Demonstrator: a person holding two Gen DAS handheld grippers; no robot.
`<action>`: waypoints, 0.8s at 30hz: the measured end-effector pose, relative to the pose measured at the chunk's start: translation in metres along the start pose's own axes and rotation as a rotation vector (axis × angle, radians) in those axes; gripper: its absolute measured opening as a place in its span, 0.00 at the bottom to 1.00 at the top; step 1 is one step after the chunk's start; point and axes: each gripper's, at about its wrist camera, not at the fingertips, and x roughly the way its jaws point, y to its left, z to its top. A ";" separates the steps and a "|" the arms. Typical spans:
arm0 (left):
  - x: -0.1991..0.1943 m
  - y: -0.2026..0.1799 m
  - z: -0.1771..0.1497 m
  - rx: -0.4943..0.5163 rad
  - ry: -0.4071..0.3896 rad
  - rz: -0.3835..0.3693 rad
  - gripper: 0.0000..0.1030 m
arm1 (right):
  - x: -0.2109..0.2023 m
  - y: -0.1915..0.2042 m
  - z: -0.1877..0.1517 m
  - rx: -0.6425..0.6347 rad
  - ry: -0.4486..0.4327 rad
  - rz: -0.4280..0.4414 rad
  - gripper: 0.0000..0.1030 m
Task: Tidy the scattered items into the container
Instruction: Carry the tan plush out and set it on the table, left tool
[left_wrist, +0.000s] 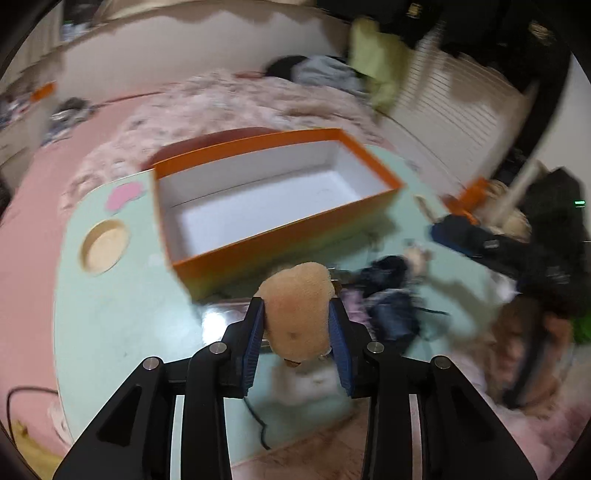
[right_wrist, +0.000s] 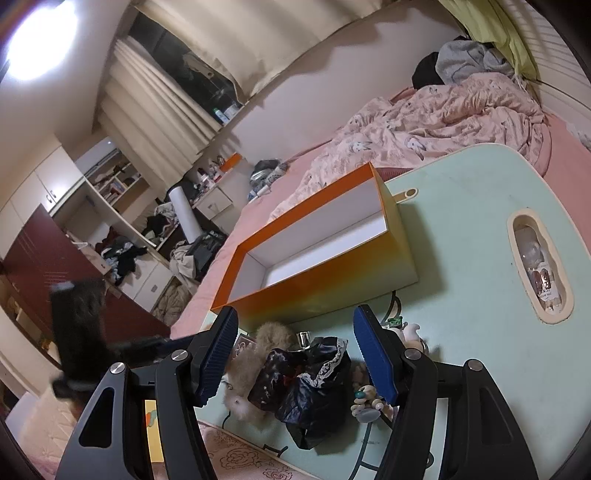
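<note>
Left wrist view is smeared by motion blur, yet the left gripper (left_wrist: 297, 325) reads clearly enough: its blue ribbed pads (left_wrist: 253, 350) are clenched on a tan plush toy (left_wrist: 297, 314), which bulges up past the fingertips while its lower end is hidden between the fingers. Just beyond the tips stands the orange box (left_wrist: 280, 229), open-topped with a white inside and nothing visible in it, on a pale green lap table (left_wrist: 110, 314). To the right of the tongs a dark bundle (left_wrist: 391, 295) is too blurred to name, and further right everything melts into dark shapes. From the right wrist view, the right gripper (right_wrist: 295, 354) hangs released, jaws wide apart and touching nothing. Between and below its fingers lie a black lace-trimmed pouch (right_wrist: 310, 384) and a fluffy beige plush (right_wrist: 255, 354), partly covered by that pouch; small trinkets (right_wrist: 365, 402) by the right finger are half hidden behind it. The same orange box (right_wrist: 314, 288) sits just ahead of the tips. A long slot (right_wrist: 539, 258) in the table lies off to the right, its contents unclear.
</note>
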 end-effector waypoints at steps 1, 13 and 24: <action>0.004 -0.001 -0.002 0.000 0.007 -0.011 0.38 | 0.000 0.000 0.000 0.000 0.000 0.001 0.63; -0.055 0.021 -0.009 -0.061 -0.366 -0.031 0.74 | -0.004 -0.009 0.008 0.012 -0.015 -0.019 0.63; -0.037 0.116 -0.022 -0.472 -0.385 -0.063 0.78 | -0.011 -0.057 0.075 0.154 -0.094 -0.006 0.66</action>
